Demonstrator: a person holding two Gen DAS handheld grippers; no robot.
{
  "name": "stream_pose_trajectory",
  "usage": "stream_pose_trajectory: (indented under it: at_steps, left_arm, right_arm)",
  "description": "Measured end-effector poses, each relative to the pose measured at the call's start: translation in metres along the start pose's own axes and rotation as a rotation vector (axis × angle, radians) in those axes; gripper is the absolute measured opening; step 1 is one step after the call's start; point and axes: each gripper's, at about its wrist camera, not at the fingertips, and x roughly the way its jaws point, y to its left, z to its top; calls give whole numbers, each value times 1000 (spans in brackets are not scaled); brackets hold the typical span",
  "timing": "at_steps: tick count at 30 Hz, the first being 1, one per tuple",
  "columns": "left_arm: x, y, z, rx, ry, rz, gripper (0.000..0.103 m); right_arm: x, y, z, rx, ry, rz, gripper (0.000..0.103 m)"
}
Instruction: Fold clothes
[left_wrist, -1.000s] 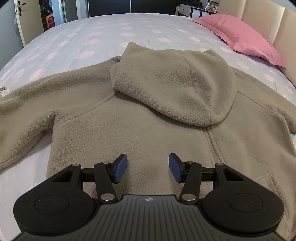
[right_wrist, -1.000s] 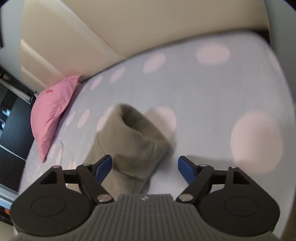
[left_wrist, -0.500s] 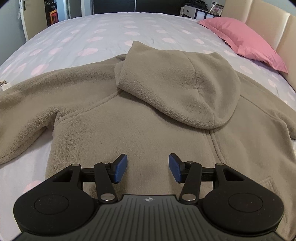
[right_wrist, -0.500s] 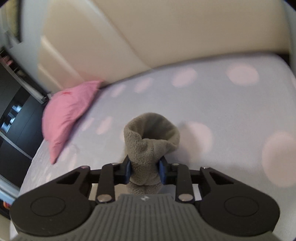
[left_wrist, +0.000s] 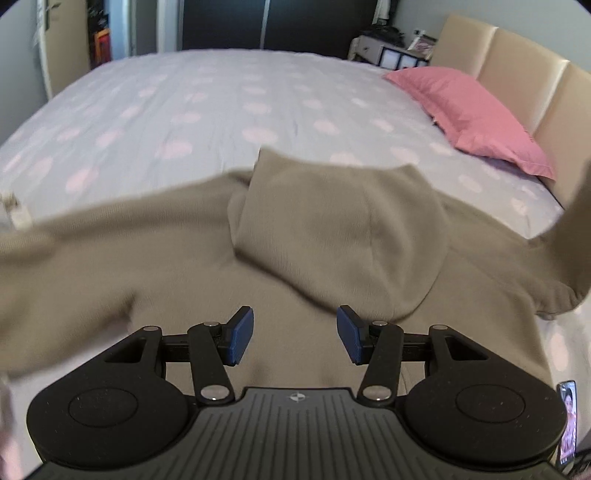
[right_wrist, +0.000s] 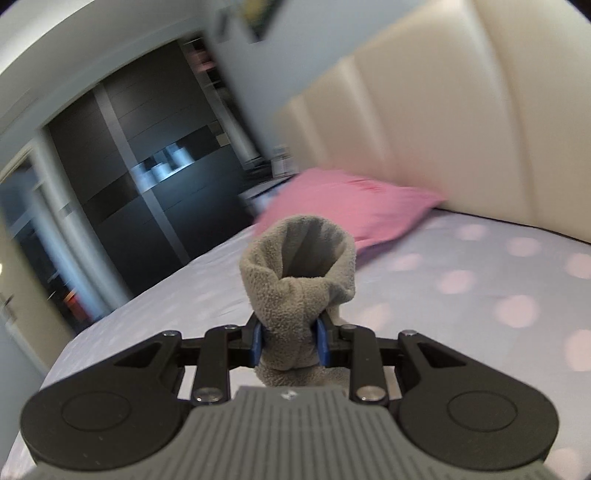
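Right hand-held gripper (right_wrist: 289, 341): clenched on the sleeve cuff (right_wrist: 297, 266) of the beige fleece hoodie (left_wrist: 295, 258). A second ago its jaws stood apart around the cuff on the bed (left_wrist: 207, 103); the cuff is now lifted clear, toward the pink pillow (right_wrist: 343, 206) at 12 o'clock.

Left hand-held gripper (left_wrist: 294, 334): released, hovering over the hoodie's body, hood (left_wrist: 340, 236) at 12 o'clock.

Judgement: sleeve fold begun.

No legible brand or writing.
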Motion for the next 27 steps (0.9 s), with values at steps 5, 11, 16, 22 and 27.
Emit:
stream_pose_trajectory:
  at_steps: [5, 11, 16, 22, 27]
  left_arm:
    - [-26, 18, 20, -18, -38, -72, 48]
    - [-27, 43, 29, -106, -95, -129, 48]
    - [3, 60, 30, -207, -98, -182, 48]
    - [52, 67, 23, -298, -49, -243, 48]
    - [80, 62, 25, -350, 1, -294, 48]
  right_arm:
    - [11, 92, -34, -123, 63, 124, 31]
    - [34, 179, -103, -292, 183, 249, 30]
    - [62, 218, -165, -449, 276, 297, 30]
    - [92, 232, -221, -617, 357, 307, 30]
    - [99, 239, -254, -697, 402, 338, 40]
